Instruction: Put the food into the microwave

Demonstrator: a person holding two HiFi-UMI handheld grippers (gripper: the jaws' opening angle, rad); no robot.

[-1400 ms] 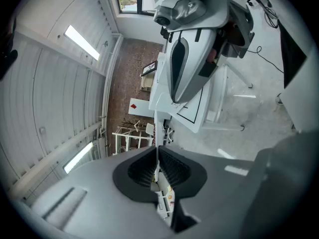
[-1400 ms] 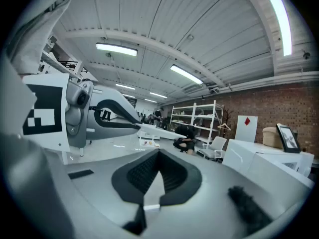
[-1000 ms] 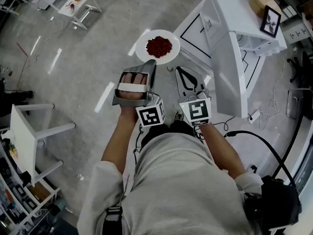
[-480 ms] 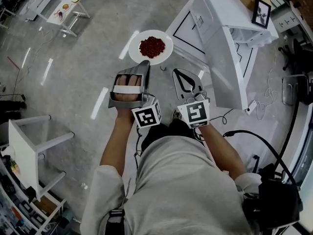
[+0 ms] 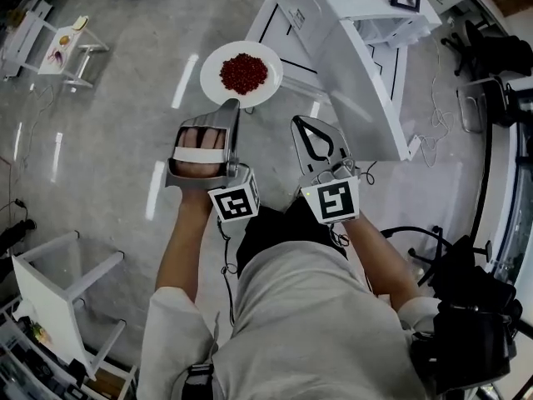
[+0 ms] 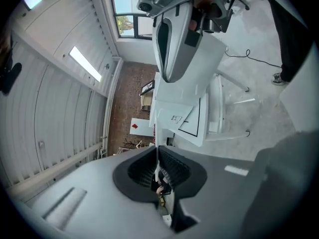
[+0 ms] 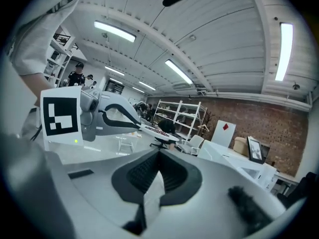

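Plate (image 5: pixel 210 77) of red food (image 5: pixel 244 72) is held by its near rim in the left gripper (image 5: pixel 231 104), whose jaws are closed tight on the thin white edge. It is held level above the grey floor (image 5: pixel 125 123), at 12 o'clock from that gripper. The right gripper (image 5: pixel 300 123) is seen at 3 o'clock of the left one, its jaws pressed fully together with nothing between them. A white table (image 5: pixel 333 23) with black lines is found at 2 o'clock from the plate, apart from it.
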